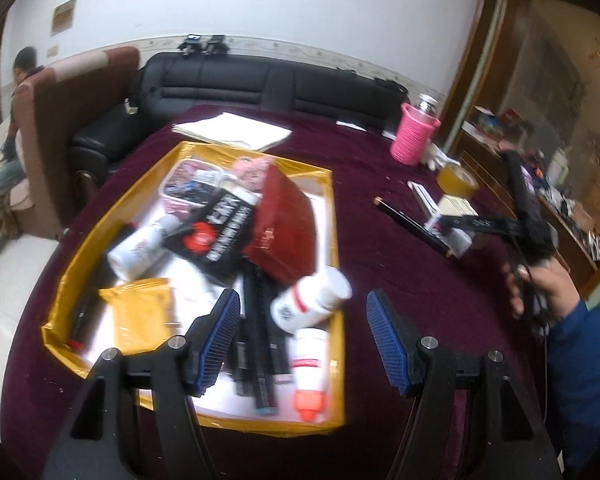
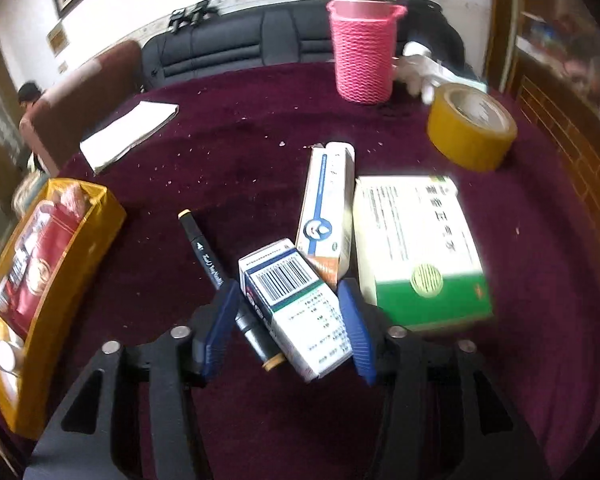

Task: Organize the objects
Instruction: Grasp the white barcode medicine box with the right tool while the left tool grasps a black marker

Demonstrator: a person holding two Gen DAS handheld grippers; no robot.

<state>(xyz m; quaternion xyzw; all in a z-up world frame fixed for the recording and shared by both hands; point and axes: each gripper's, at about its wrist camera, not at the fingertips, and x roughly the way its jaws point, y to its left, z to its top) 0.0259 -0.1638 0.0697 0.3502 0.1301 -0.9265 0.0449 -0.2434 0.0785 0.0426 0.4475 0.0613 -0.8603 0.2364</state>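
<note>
Right wrist: right gripper (image 2: 290,320) parted around barcode box (image 2: 296,304), long axis pointing away; left gripper (image 1: 302,334) wide, empty.

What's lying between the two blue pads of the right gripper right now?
In the right wrist view, the right gripper straddles a small white barcoded carton, with the rear end of a black marker pen beside it.

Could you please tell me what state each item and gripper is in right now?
Left gripper: open, empty, above the tray.
Right gripper: open around the small barcode box, not clamped.
Yellow cardboard tray: heaped full.
White pill bottle: lying atop the pile.
Black marker pen: capped, lying flat.
Yellow tape roll: lying flat.
Pink-sleeved flask: upright, capped.
</note>
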